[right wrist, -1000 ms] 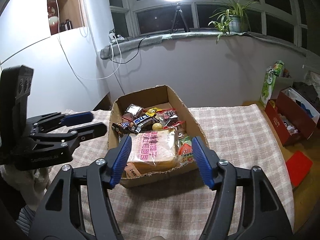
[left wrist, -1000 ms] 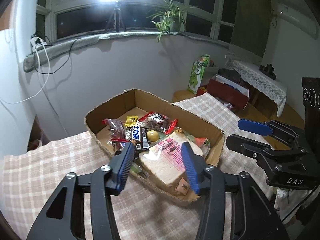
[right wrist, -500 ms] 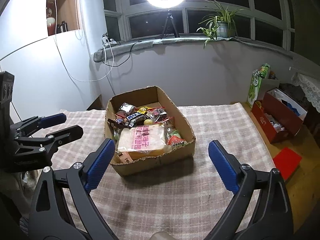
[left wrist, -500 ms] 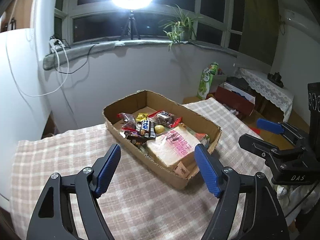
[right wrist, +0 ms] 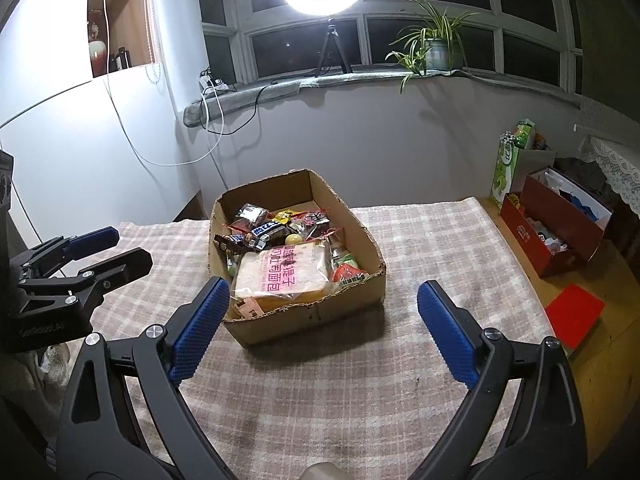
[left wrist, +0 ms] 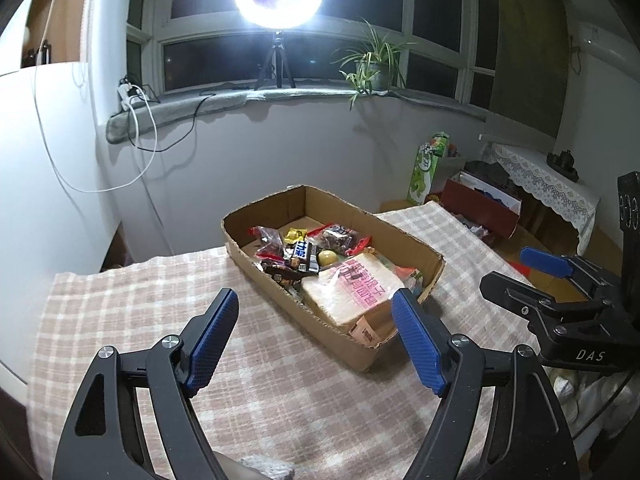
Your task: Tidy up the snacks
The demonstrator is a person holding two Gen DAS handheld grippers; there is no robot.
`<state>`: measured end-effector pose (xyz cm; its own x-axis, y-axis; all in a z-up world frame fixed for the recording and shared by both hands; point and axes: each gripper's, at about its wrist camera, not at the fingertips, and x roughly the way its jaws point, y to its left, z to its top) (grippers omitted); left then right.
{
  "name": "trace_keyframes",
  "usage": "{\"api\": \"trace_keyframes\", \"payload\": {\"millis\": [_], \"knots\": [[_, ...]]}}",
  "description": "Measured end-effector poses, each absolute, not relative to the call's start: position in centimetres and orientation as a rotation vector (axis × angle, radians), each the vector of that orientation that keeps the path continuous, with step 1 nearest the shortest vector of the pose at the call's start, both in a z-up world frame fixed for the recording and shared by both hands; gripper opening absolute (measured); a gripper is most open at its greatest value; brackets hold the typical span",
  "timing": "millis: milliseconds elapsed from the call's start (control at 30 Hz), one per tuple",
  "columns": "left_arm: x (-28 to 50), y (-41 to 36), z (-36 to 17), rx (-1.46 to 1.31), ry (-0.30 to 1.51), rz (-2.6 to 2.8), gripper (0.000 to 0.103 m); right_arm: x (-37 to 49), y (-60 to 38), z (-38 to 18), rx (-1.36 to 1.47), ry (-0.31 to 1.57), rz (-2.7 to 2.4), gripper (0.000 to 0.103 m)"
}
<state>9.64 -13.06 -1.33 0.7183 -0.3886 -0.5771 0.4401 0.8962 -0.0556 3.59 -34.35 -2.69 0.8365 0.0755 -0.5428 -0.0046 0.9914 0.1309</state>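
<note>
Left wrist: left gripper jaws apart, right gripper too — cardboard box ahead.

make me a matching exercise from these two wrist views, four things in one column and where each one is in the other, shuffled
Things:
1. bread bag
2. cardboard box
3. potted plant
4. red box

Places:
A. on the window sill, right of the ring light
B. on the floor to the right of the table
C. in the near end of the cardboard box
D. on the checked tablecloth

Pairs: 1-C, 2-D, 3-A, 4-B
</note>
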Motion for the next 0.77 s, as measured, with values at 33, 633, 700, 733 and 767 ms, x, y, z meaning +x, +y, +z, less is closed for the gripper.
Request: {"api": "trace_keyframes", "payload": {"millis": [33, 633, 700, 733, 767], "knots": [[9.61, -13.07, -1.29, 0.088, 0.616, -0.457, 0.079, 3.59, -34.32, -2.7, 0.127, 0.578, 0.041, 0.097], [9.23, -12.75, -1.09, 0.081, 0.61, -0.451, 0.079, 3.49, -34.19, -2.62, 0.124, 0.579, 0.04, 0.097], [9.31, -12.64, -1.1, 0.075, 0.612, -0.451, 0.079, 3.49, -34.19, -2.62, 0.123, 0.579, 0.041, 0.097], [9.33, -12.57, -1.11, 0.071, 0.612, -0.452, 0.079, 3.46, -34.2, -2.63, 0.122, 0.581, 0.042, 0.097], [9.34, -12.57, -1.13, 0.072, 0.611, -0.452, 0.079, 3.4, -34.24, -2.64, 0.122, 0.582, 0.042, 0.097]]}}
